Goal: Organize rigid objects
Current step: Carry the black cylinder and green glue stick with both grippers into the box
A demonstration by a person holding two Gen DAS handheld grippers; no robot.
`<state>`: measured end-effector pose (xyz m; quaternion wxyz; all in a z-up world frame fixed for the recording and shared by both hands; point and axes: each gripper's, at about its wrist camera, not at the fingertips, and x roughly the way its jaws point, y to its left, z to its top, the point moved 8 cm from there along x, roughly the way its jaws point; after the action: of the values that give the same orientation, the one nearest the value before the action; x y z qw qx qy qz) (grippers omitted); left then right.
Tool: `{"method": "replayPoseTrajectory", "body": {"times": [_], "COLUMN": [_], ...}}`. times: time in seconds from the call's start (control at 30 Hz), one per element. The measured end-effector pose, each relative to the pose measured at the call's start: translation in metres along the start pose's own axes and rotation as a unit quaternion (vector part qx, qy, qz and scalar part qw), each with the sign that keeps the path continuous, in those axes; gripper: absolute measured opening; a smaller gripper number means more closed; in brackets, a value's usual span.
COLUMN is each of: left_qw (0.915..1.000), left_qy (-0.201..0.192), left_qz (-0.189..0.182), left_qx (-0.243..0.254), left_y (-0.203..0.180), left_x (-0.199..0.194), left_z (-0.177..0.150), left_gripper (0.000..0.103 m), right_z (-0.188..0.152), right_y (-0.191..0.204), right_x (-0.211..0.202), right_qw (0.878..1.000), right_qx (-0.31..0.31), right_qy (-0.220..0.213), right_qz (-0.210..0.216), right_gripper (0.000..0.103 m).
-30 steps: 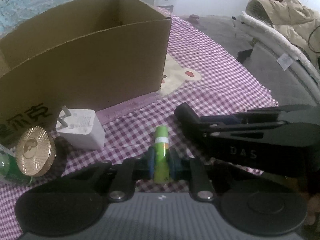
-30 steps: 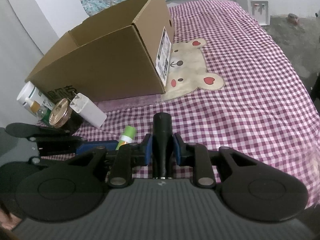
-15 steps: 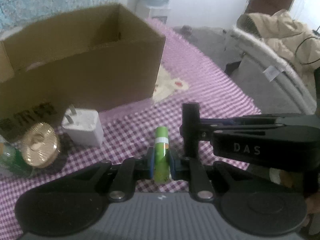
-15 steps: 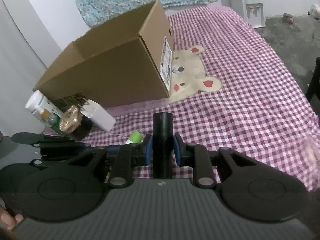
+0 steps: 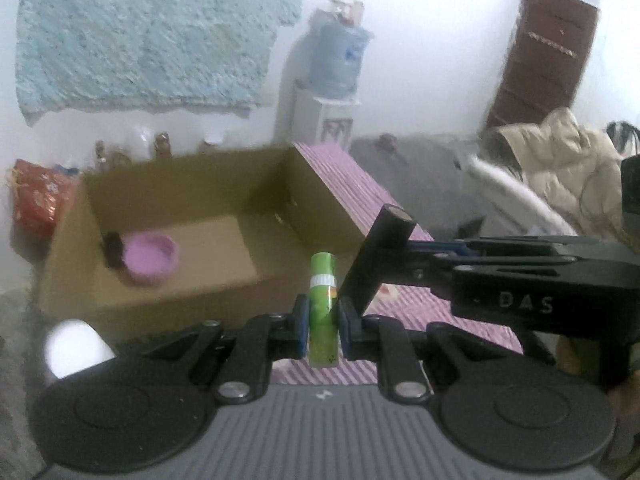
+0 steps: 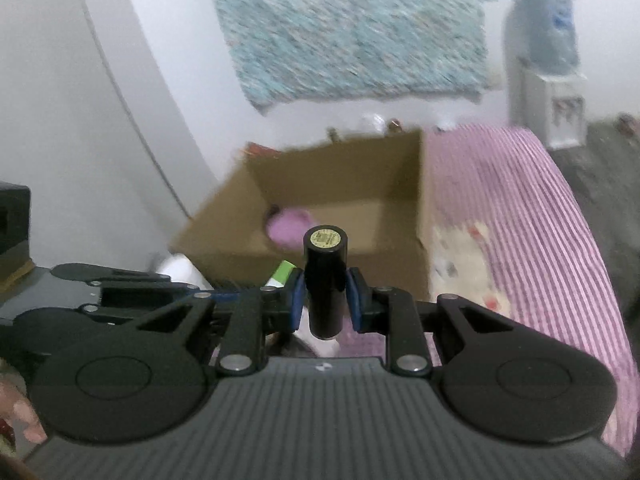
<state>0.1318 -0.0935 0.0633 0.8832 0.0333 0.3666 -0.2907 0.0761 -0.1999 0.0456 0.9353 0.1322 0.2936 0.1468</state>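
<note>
**Both hands lift their cargo above the box**

Up they come! Both grippers have risen off the checked cloth since a second ago, and now the views look down into the cardboard box (image 5: pixel 172 240) where before they saw only its outer wall. It sits open-topped on the purple checked bed cover (image 6: pixel 520 200), and that open mouth is the reason for the climb: judging by the task, each piece has to clear the near wall before it can go in. Inside, a pink bowl (image 5: pixel 150 256) already lies on the box floor towards the left, with something dark just beside it, too blurred to name.

Next in size, the right gripper (image 6: pixel 326 300) has its fingers clamped on a black cylinder (image 6: pixel 325 280), held upright with its gold-labelled end facing up, so it should drop in cleanly. From the left wrist view that cylinder leans across, near the box's right corner.

Smallest of all, the left gripper (image 5: pixel 323 326) has its fingers pinched tight on a green tube (image 5: pixel 322 304), also standing upright between the blue pads. Both pieces hang in the air just short of the box's near wall, not yet over the opening. A white blurred shape (image 5: pixel 76 346) stays down at lower left.
</note>
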Motion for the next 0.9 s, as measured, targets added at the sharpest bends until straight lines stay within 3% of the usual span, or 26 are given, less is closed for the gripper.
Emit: {"method": "replayPoseTrajectory", "body": {"times": [0.17, 0.37, 0.43, 0.57, 0.7, 0.9], "left_qw": [0.9995, 0.9904, 0.984, 0.9697, 0.9599, 0.9477], "left_qy": [0.008, 0.095, 0.131, 0.197, 0.229, 0.266], "left_qz": [0.016, 0.052, 0.078, 0.095, 0.125, 0.15], "left_qx": [-0.026, -0.086, -0.092, -0.108, -0.104, -0.093], "left_y": [0.037, 0.107, 0.128, 0.156, 0.176, 0.189], "left_x": [0.005, 0.061, 0.083, 0.114, 0.132, 0.15], "left_z": [0.036, 0.053, 0.05, 0.036, 0.031, 0.021], "left_gripper": [0.016, 0.016, 0.016, 0.016, 0.016, 0.017], "right_z": [0.048, 0.08, 0.078, 0.063, 0.045, 0.032], "right_y": [0.018, 0.007, 0.002, -0.007, -0.016, -0.022], "right_x": [0.026, 0.102, 0.129, 0.182, 0.224, 0.261], "right_qw": [0.999, 0.991, 0.985, 0.969, 0.952, 0.929], "right_qx": [-0.009, 0.036, 0.054, 0.089, 0.114, 0.14], "right_qy": [0.009, 0.098, 0.138, 0.216, 0.277, 0.336], "right_qz": [0.045, 0.082, 0.084, 0.079, 0.065, 0.064], "right_gripper": [0.021, 0.021, 0.021, 0.021, 0.021, 0.023]}}
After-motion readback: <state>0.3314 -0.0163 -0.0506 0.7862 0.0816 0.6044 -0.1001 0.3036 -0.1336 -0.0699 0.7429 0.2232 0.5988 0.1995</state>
